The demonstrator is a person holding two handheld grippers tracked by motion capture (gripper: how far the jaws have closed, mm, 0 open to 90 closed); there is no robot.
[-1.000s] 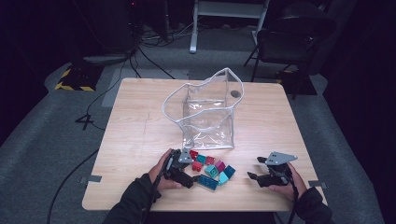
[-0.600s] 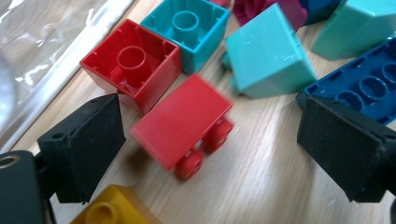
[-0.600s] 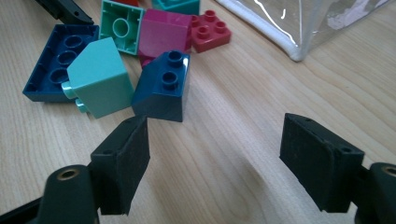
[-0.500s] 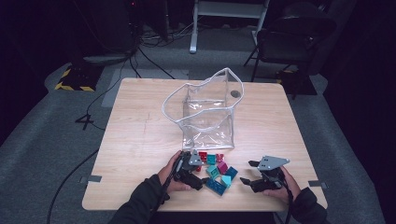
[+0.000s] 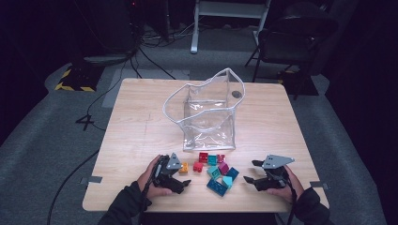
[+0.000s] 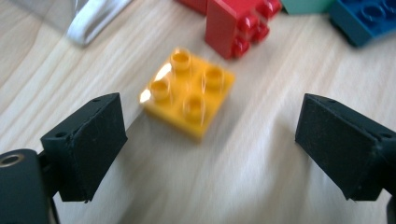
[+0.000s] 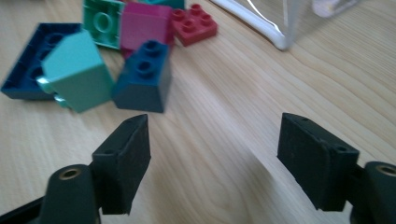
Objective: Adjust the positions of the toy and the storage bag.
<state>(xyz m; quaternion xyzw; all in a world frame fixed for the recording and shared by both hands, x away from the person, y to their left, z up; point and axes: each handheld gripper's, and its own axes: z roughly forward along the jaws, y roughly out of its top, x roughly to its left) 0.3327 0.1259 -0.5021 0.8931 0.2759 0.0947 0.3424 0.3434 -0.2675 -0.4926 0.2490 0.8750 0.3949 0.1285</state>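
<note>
A pile of toy bricks lies on the wooden table, in front of a clear plastic bag. A flat orange brick lies studs-up just ahead of my left gripper. Its jaws have just been closing but stand apart, with only bare table between the pads. My right gripper rests at the pile's right side. Its jaws have closed a little and are still wide, with nothing between them. A dark blue sloped brick sits just beyond its left pad.
Red bricks, a teal brick, a magenta one and a dark blue plate crowd the pile. The bag's white rim lies close behind it. A chair and cables stand beyond the table.
The left gripper went right toward the pile, then drew back left, and the orange brick lies in front of it. The right hand has hardly moved.
</note>
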